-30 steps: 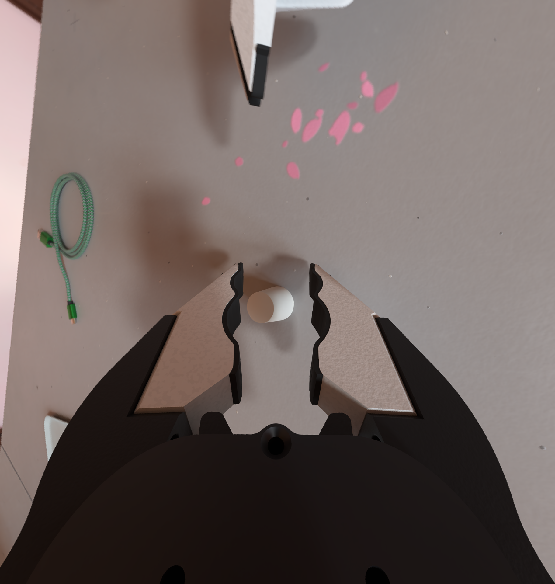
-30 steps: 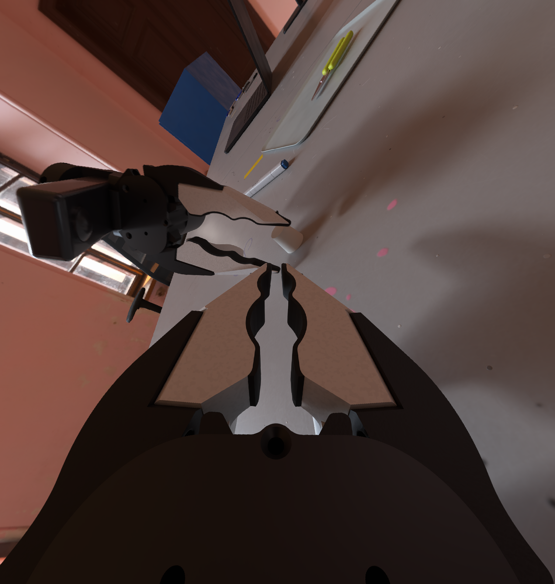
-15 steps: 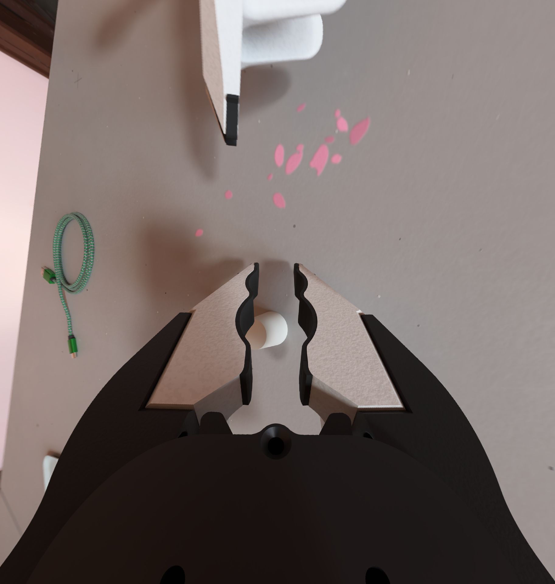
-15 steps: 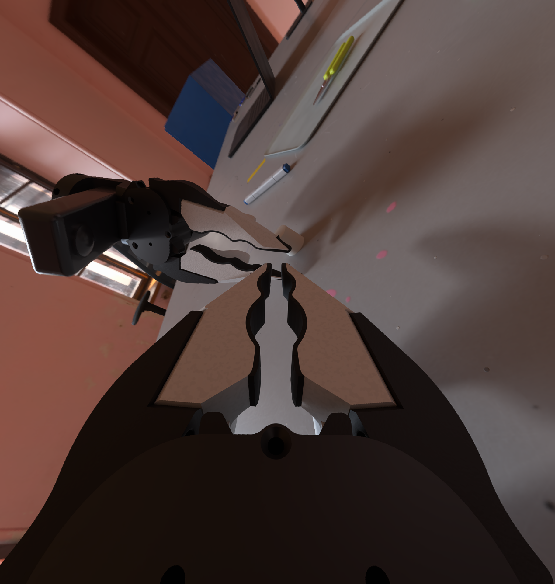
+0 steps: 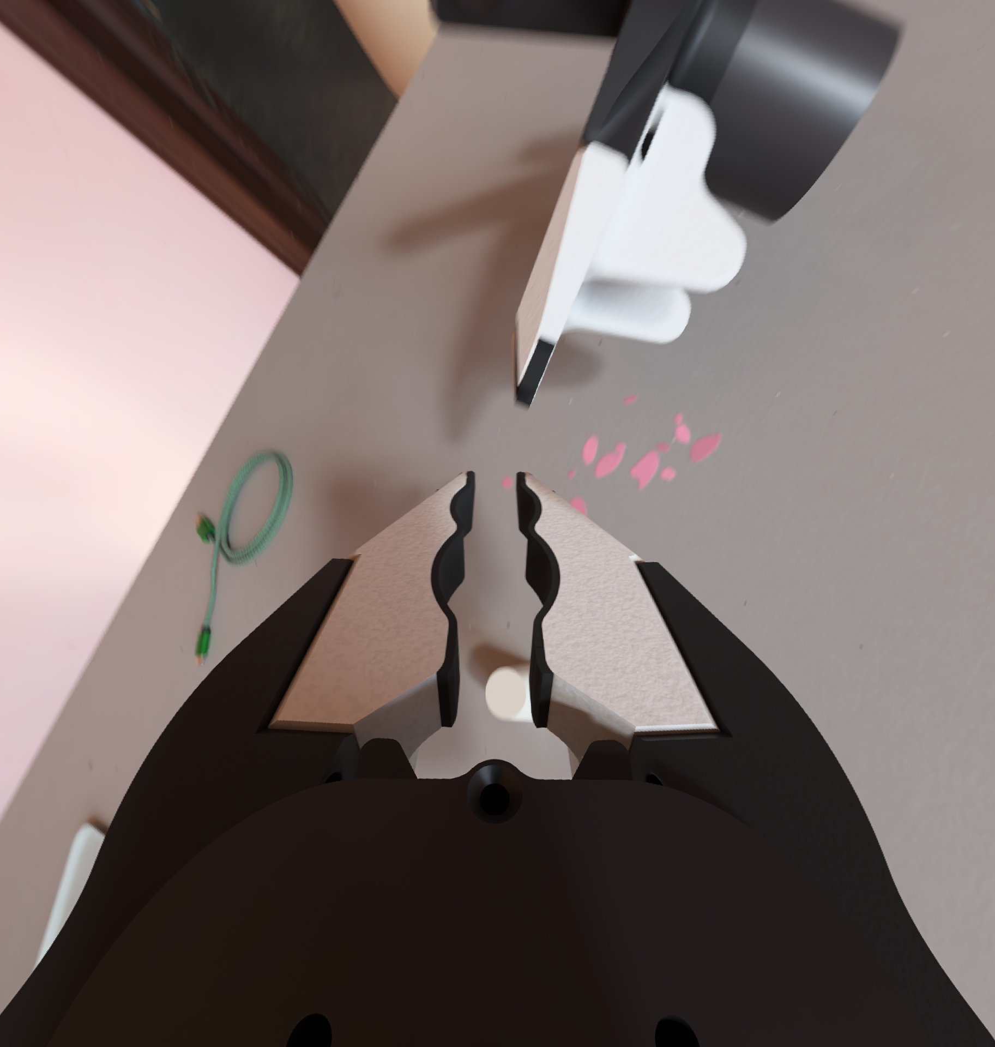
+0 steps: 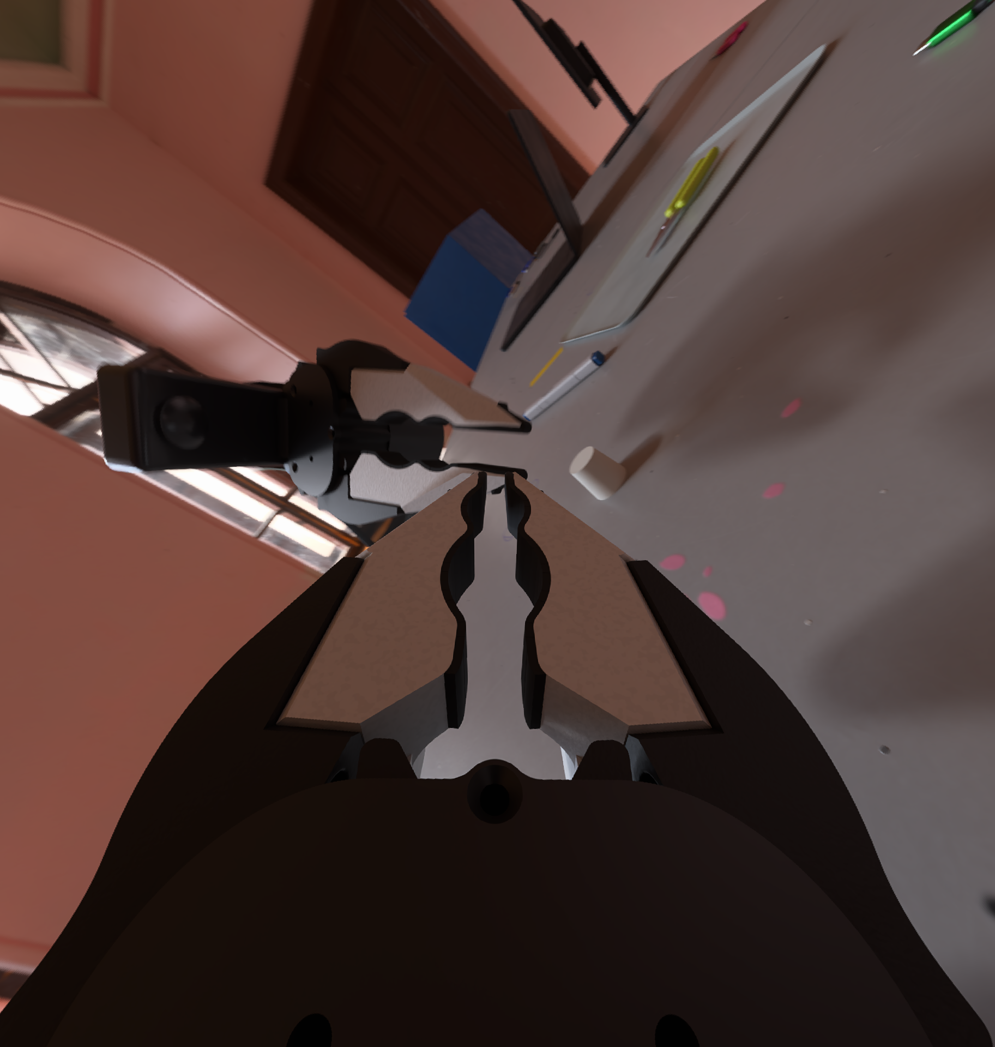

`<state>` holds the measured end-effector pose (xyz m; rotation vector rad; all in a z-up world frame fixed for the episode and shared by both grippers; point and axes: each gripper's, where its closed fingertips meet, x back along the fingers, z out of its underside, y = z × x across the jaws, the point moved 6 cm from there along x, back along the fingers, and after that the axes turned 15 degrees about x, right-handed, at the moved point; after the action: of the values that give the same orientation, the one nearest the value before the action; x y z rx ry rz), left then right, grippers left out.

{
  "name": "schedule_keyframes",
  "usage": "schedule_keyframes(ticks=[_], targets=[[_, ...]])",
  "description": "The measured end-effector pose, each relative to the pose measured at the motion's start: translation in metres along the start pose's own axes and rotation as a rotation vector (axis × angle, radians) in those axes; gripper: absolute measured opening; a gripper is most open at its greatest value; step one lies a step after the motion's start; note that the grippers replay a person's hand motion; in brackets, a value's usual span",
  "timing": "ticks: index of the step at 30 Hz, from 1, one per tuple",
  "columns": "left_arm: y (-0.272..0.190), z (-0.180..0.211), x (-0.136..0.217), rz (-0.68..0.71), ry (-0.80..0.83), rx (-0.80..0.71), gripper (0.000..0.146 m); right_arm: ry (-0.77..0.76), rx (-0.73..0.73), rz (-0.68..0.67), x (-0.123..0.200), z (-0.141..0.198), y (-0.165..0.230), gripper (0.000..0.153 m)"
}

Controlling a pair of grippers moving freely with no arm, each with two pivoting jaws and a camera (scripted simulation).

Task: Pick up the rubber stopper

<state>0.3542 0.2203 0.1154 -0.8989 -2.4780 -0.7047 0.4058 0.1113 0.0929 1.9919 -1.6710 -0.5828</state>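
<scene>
The rubber stopper (image 6: 597,473) is a short cream cylinder lying on its side on the grey table (image 6: 823,396). In the left wrist view it shows (image 5: 506,699) through the gap near the base of my fingers, down on the table with its shadow beside it. My left gripper (image 5: 495,481) is nearly shut and empty. The right wrist view shows it (image 6: 517,447) raised and to the left of the stopper, apart from it. My right gripper (image 6: 495,481) is shut and empty, and it also shows in the left wrist view (image 5: 532,368).
A coiled green cable (image 5: 251,510) lies near the table's left edge. Pink spots (image 5: 642,467) mark the tabletop. Farther off are a marker (image 6: 566,385), a grey board (image 6: 738,170) with a yellow-handled tool (image 6: 690,181), a dark screen (image 6: 540,272) and a blue box (image 6: 461,289).
My left fingers closed around the stopper, then the gripper rose and tilted without it. The stopper stays on the table. The right gripper has pulled back a little.
</scene>
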Motion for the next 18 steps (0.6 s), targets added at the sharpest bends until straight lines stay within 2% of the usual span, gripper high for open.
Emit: schedule_keyframes(ticks=[3,5,8,10,15,18], targets=[[0.021,0.022,0.008,-0.036,0.107,0.119,0.034,0.021,0.035,0.074,0.002,0.001,-0.001,0.006],[0.035,0.04,0.02,-0.052,0.149,0.215,0.041,0.044,0.045,0.128,0.002,0.005,-0.005,0.006],[0.044,0.066,0.03,-0.007,0.254,0.353,0.043,0.096,0.082,0.189,-0.002,0.009,-0.008,0.006],[0.041,0.076,0.032,0.025,0.317,0.382,0.044,0.117,0.098,0.193,-0.006,0.011,-0.007,0.006],[0.026,0.087,0.019,0.043,0.361,0.465,0.039,0.141,0.109,0.204,-0.01,0.013,-0.007,0.006],[0.022,0.09,0.011,0.019,0.328,0.509,0.037,0.144,0.113,0.222,-0.008,0.015,-0.007,0.006]])
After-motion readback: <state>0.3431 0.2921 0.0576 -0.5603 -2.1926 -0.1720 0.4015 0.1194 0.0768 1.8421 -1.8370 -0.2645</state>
